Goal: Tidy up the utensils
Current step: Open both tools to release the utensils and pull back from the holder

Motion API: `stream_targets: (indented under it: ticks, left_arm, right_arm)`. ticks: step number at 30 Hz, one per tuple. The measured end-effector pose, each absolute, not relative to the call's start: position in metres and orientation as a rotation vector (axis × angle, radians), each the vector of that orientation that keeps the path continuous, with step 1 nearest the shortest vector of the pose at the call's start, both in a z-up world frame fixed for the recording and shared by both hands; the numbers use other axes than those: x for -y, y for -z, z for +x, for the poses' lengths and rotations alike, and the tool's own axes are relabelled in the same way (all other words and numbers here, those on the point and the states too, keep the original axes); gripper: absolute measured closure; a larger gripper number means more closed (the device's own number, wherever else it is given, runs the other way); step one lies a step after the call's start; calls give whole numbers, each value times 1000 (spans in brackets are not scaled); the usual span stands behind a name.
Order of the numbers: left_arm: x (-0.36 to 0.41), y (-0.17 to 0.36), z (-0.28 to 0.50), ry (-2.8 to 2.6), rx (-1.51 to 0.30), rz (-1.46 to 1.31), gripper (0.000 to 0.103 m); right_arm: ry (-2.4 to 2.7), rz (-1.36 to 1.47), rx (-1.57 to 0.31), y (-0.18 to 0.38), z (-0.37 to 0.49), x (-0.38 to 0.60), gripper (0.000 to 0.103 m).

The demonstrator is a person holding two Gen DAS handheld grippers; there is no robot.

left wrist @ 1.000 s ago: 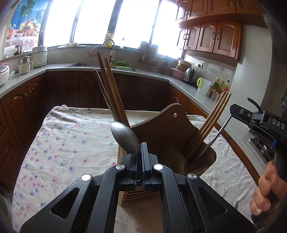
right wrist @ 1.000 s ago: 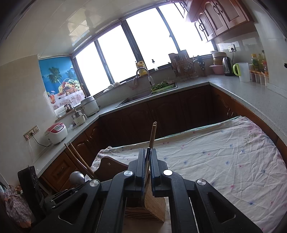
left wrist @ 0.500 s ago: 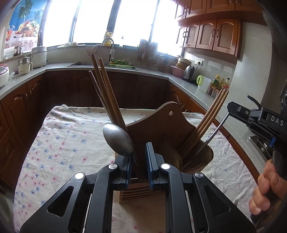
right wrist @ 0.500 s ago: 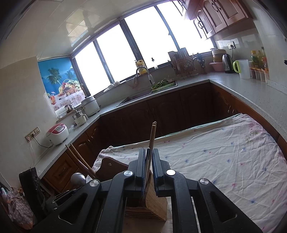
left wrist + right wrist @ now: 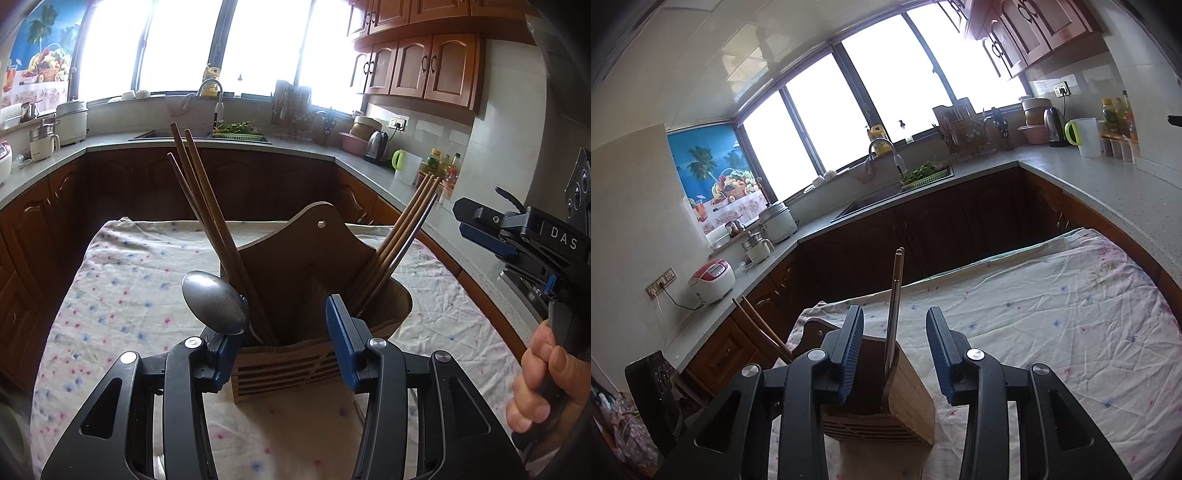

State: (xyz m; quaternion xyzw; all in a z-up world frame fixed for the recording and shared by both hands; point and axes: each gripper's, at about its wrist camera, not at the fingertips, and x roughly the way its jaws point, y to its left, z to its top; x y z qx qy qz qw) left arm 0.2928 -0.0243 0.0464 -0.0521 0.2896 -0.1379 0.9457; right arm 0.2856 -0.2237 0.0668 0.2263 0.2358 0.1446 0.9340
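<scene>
Left tool point(image 5: 284, 334) agape, spoon point(image 5: 214, 303) handle hidden

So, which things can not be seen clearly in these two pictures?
- Spoon handle: left wrist view, hidden inside the wooden holder.
- Holder's left compartment: right wrist view, behind the right gripper finger.
- Bottle labels: left wrist view, too small.
- Outside the windows: both views, overexposed.

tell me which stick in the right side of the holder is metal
The thin grey metal stick, outermost on the right of the bundle. The wooden chopsticks beside it are brown. All lean right out of the holder.
</scene>
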Motion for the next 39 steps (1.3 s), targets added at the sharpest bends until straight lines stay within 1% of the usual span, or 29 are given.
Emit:
stream_targets:
  ticks: [4,10,19,21,23,24,25,26,29,31,32,35,37,39]
  left_arm:
    - [23,-52,289,268,-591,-87,46]
    - [10,-56,285,247,-589,-92,44]
    - [-3,-39,285,228,-636,-132,43]
    - [-6,-36,279,227,-642,-143,42]
    - [-9,-34,270,221,-643,-159,38]
    - [-11,-33,266,212,-643,-167,36]
    - [-13,-32,260,203,-642,-174,33]
    - [-16,-31,254,194,-641,-181,29]
    - [-24,-30,234,176,-630,-217,23]
    - [-30,-31,221,167,-624,-240,20]
    - [-32,-31,214,166,-618,-248,19]
    - [-37,-32,192,145,-599,-260,15]
    - [-40,-34,179,139,-583,-273,14]
    - [-42,-35,167,130,-573,-276,12]
  right_arm:
    - [-294,466,-489,-65,281,226,64]
    - [-283,479,-493,-63,274,232,64]
    - [-280,492,-499,-62,259,234,64]
    - [-283,490,-498,-62,253,235,64]
    - [-286,487,-496,-63,245,233,64]
    - [-290,486,-494,-63,241,233,61]
    - [-295,484,-491,-64,236,232,56]
    - [-297,479,-489,-64,231,230,54]
    - [-308,459,-485,-62,216,227,44]
    - [-315,439,-480,-61,204,223,35]
    - [-318,426,-476,-60,198,221,34]
    - [-332,392,-458,-58,178,214,24]
    - [-338,370,-441,-55,164,208,17]
    - [-349,348,-427,-52,151,203,15]
